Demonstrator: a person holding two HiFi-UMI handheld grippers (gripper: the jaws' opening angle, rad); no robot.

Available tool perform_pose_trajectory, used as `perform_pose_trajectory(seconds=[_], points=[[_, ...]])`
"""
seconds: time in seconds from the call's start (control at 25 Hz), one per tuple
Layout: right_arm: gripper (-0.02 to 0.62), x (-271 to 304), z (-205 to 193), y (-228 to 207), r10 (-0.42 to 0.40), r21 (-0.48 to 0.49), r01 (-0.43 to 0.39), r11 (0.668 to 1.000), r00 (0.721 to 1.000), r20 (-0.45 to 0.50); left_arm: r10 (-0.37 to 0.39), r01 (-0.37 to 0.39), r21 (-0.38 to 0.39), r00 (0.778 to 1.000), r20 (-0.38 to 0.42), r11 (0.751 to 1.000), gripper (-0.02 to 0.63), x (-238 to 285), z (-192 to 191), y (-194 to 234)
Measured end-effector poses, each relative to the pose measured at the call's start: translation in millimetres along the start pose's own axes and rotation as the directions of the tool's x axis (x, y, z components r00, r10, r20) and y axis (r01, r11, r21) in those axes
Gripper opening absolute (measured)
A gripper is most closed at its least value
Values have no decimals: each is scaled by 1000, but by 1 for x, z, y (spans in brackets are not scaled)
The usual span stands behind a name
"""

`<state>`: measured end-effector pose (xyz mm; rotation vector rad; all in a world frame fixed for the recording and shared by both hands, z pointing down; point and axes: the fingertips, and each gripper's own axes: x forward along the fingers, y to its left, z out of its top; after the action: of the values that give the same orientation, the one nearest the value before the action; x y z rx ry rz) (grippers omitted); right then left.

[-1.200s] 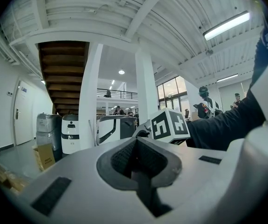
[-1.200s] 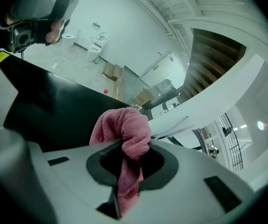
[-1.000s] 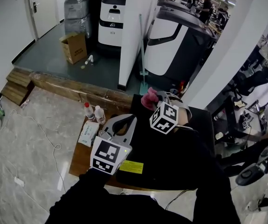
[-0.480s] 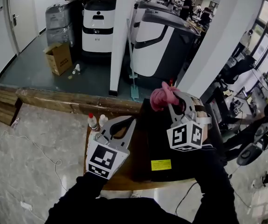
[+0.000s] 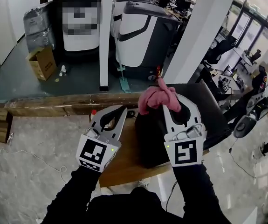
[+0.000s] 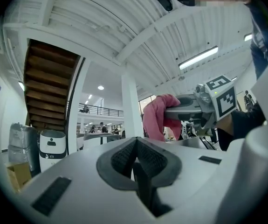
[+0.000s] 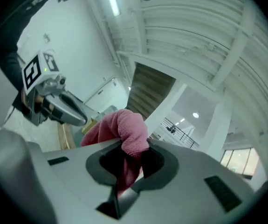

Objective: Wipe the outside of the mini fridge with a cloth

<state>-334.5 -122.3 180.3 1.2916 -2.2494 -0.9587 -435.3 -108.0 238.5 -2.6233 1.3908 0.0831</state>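
The person is holding both tools above the boxy black mini fridge (image 5: 148, 146), which is sitting on a wooden table (image 5: 123, 163) — wiping is not yet under way. The right gripper (image 5: 170, 105) is clamping a soft, nubby pink cloth (image 5: 154, 97), bunched and drooping. The left gripper (image 5: 119, 112) is pinched together on nothing. Next, the cloth probably needs lowering — flat against a smooth, hard fridge panel.

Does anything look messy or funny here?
Nothing is spilled or broken. The one odd thing: the pink cloth is scrunched in a wad in the right gripper, held up off the black mini fridge.
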Motion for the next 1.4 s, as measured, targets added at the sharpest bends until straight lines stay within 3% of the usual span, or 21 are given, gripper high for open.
perform_pose_trajectory(seconds=[0.12,0.24,0.32,0.44,0.52,0.64,0.8,0.96,1.08,1.24,1.4], points=[[61,0,17,29,-11,214,-10,977,995,96,13,-13,-8,1000,22,1000,6,-21,-3,14],[61,10,19,61,-50,418,-26,908,984,171,37,-37,-8,999,23,999,5,-38,-10,27],[61,20,7,77,-91,587,-40,809,977,192,51,-51,-18,998,21,999,5,-47,-16,36],[61,36,-29,89,-184,819,-37,573,968,172,54,-54,-34,998,17,998,5,-52,-27,48],[61,42,-58,89,-265,886,22,463,958,115,46,-45,-47,999,12,998,5,-48,-35,52],[61,49,-96,92,-367,949,85,304,930,34,19,-20,-65,1000,-5,998,5,-37,-49,54],[61,66,-142,106,-426,996,82,40,903,-57,-32,30,-40,999,-38,999,5,-16,-72,56],[60,81,-204,109,-441,973,67,-222,883,-161,-70,66,-64,995,-66,996,5,12,-90,52],[61,85,-236,105,-464,940,45,-339,861,-208,-89,85,-48,992,-88,995,5,30,-101,44],[66,92,-254,108,-511,878,-57,-476,830,-223,-114,108,-52,985,-131,993,5,44,-119,38],[73,99,-275,126,-477,815,-58,-576,834,-277,-142,134,-58,975,-172,989,5,54,-145,32]])
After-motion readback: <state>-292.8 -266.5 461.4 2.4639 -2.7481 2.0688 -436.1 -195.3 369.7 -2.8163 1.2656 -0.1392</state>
